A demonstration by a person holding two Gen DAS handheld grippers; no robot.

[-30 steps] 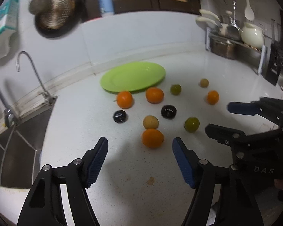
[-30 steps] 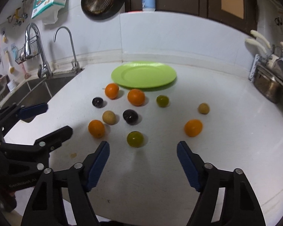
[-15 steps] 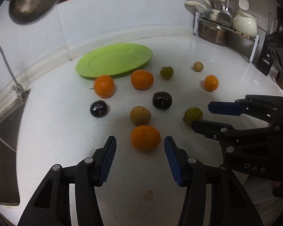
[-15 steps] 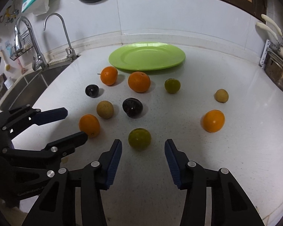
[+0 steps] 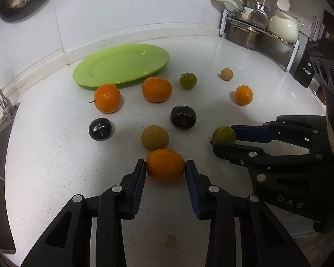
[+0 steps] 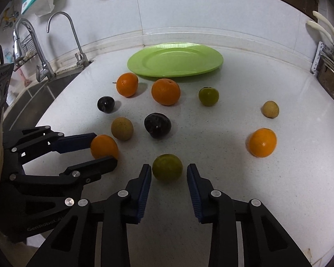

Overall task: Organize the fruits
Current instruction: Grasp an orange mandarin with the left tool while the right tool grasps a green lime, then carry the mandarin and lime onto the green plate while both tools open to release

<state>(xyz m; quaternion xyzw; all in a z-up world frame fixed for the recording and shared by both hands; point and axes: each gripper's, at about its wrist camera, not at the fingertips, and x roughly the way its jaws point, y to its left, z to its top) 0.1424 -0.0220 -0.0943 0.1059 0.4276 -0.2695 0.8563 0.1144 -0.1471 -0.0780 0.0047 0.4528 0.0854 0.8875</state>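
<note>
Closing since a second ago: my left gripper now pinches the near-edge orange, my right gripper narrowly brackets the green citrus, untouched; both pickups imminent, plate bare.

Black jaws, blue pads, silver screws

1. Left gripper: low over the bench, aimed toward 12 o'clock. Both blue finger pads touch the sides of an orange fruit, closed onto it.
2. Right gripper: low over the bench, aimed toward 12 o'clock. Its fingers straddle a green fruit, with a narrow gap visible on each side.
3. Relative position: in the right wrist view, the left gripper enters from 9 o'clock; in the left wrist view, the right gripper enters from 3 o'clock.
</note>
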